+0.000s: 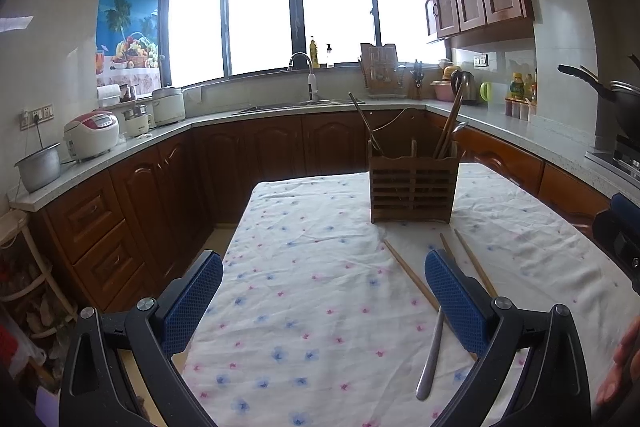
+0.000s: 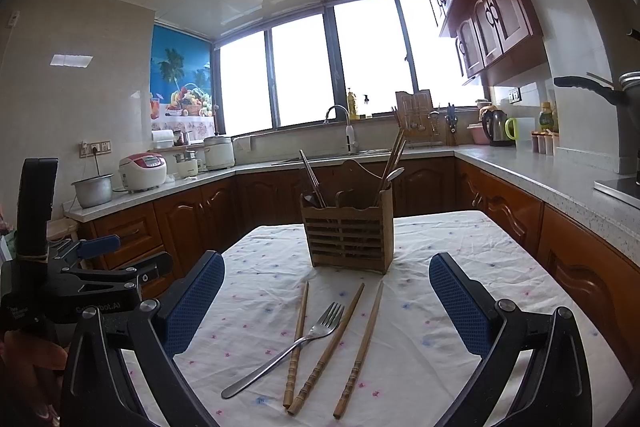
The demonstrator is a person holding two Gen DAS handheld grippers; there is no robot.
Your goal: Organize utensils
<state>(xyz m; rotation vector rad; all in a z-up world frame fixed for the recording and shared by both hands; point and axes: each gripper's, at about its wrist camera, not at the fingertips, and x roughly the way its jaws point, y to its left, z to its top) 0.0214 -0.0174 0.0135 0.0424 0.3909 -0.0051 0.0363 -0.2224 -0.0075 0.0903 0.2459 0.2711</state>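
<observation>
A wooden utensil holder [image 2: 348, 231] stands on the floral tablecloth [image 2: 420, 307], with chopsticks and a spoon in it; it also shows in the left wrist view [image 1: 412, 185]. In front of it lie a metal fork [image 2: 288, 347] and three wooden chopsticks [image 2: 358, 351]. My right gripper [image 2: 326, 303] is open above them and holds nothing. My left gripper [image 1: 324, 301] is open and empty over the cloth, left of the chopsticks [image 1: 408, 275] and the fork handle [image 1: 430, 359]. The left gripper also shows at the left of the right wrist view [image 2: 100, 267].
The table [image 1: 280, 267] stands in a U-shaped kitchen with brown cabinets [image 1: 140, 211]. On the counter are rice cookers [image 1: 92, 135], a pot [image 1: 38, 167], a sink with tap [image 1: 304, 79], a kettle [image 2: 496, 127] and a wok [image 1: 616, 99].
</observation>
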